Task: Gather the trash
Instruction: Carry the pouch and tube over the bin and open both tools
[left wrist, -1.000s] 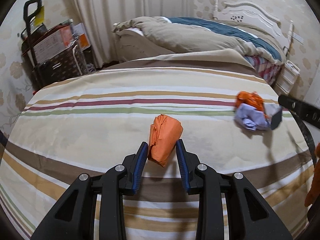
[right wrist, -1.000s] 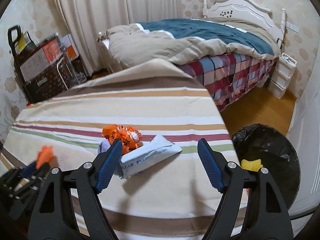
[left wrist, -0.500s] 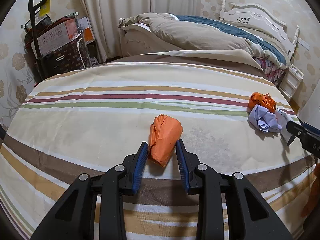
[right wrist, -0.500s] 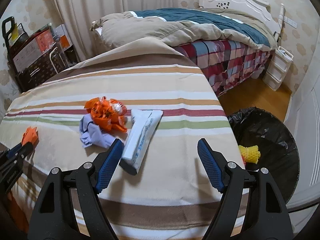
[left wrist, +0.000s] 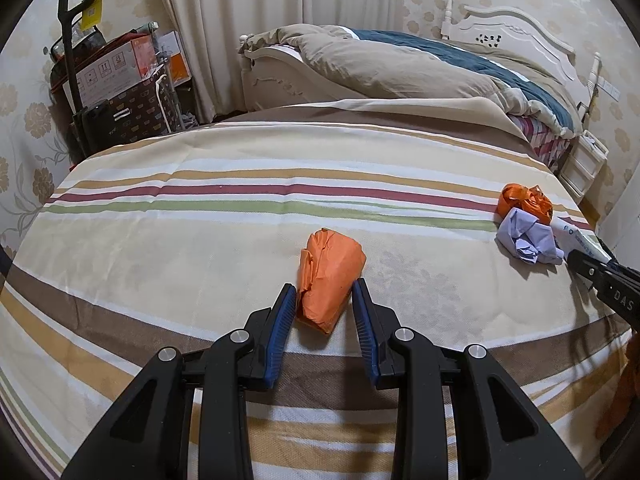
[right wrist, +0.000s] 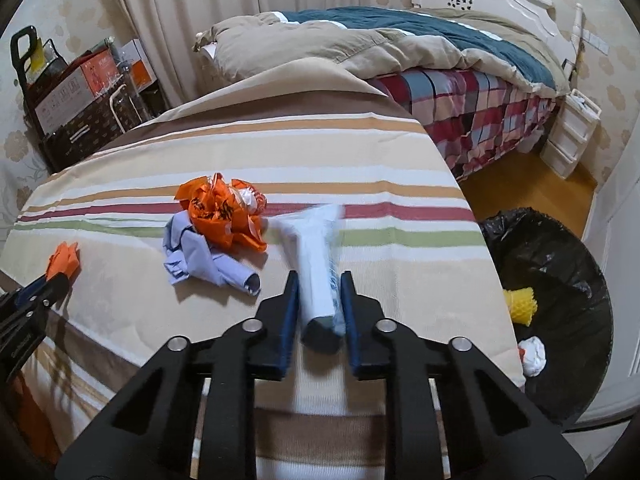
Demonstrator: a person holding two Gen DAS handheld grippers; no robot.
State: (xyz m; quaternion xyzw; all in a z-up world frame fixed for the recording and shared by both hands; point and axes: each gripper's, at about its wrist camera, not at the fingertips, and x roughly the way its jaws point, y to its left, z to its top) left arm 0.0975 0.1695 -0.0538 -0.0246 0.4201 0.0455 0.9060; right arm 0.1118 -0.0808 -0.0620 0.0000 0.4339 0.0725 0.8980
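Note:
On the striped tablecloth, my left gripper is shut on an orange paper wad; the same wad shows at the left edge of the right wrist view. My right gripper is shut on the near end of a long white plastic packet, whose far end is blurred. Just left of the packet lie a crumpled orange bag and a lilac paper wad. In the left wrist view that bag and that lilac wad sit at the far right.
A black-lined bin stands on the floor past the table's right edge, holding a yellow foam net and a white wad. Behind the table are a bed, a white drawer unit and a cart of boxes.
My right gripper's jaws went from wide apart to closed on the white packet, which now lies lengthwise between them. My left gripper kept its hold on the orange wad.

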